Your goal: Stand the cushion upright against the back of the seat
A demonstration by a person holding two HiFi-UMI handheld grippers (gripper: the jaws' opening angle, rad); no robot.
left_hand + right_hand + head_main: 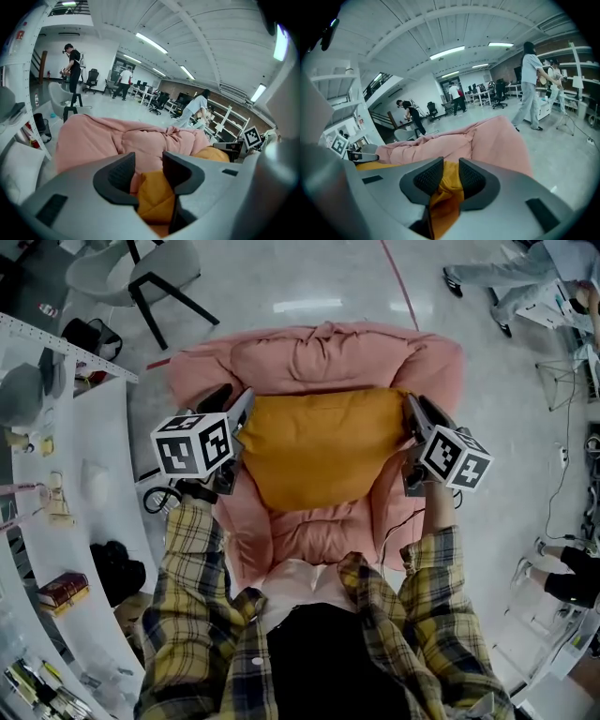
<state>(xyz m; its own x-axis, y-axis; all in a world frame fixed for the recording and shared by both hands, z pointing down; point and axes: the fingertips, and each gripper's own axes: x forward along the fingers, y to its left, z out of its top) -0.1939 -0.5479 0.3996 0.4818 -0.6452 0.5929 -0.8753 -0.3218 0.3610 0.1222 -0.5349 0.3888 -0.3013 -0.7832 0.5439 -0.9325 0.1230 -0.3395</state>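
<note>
cushion held at both side corners on pink seat

setting: an open workshop with a glossy pale floor [309, 277], white shelving [56, 549] along the left and a chair [141, 273] at the far left. a pink padded seat [319, 357] stands in the middle, directly in front of the person, whose plaid sleeves [187, 559] show at the near edge.

task item: the mustard cushion [319, 446] lies within the seat, between its two padded arms. its far edge touches the seat's back roll; its near corner points toward the person. how steeply it leans cannot be judged from above.

left gripper [149, 171]: at the cushion's left corner. the jaws stand moderately apart. a fold of cushion fabric sits low between them, with pink seat visible through the gap above it; the pads do not clamp it.

right gripper [451, 177]: at the cushion's right corner. the jaws are only narrowly apart, and a bunched fold of the cushion fills the gap, touching both pads.
</note>
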